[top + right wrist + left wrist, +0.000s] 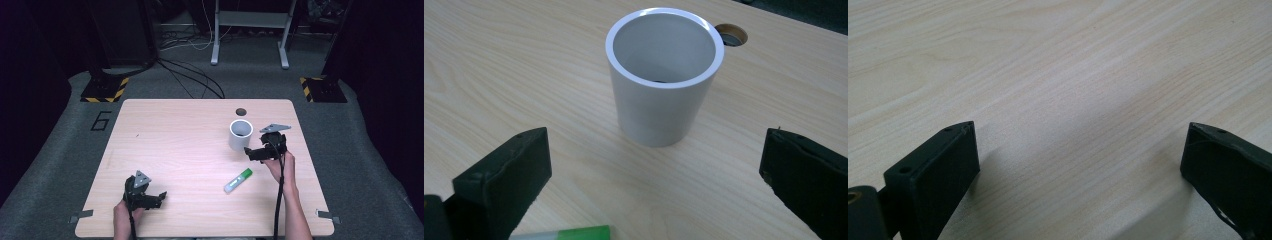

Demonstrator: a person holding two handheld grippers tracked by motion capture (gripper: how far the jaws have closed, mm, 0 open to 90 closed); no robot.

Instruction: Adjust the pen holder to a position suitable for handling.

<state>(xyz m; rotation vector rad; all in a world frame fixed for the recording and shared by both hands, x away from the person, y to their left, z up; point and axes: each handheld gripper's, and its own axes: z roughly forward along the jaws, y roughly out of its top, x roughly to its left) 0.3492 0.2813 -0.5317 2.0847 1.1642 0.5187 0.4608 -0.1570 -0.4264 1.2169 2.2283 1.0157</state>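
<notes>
High view: green marker (238, 180) lies near white cup (240, 135), right hand-held gripper (253, 153) beside it.

table (170, 150): pale wood, rounded corners | hole (241, 111): round, near table's far edge | brackets (80, 216): metal, at both near corners | floor (60, 150): grey carpet | "6" (101, 120): marked on floor, left of table | striped bases (105, 90): black-yellow, far left and right | cables (192, 75): trail beyond table | frame (250, 30): grey legs, far back

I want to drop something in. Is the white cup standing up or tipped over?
Standing up. The white cup sits on its base on the table, with its round open mouth facing upward.
</notes>
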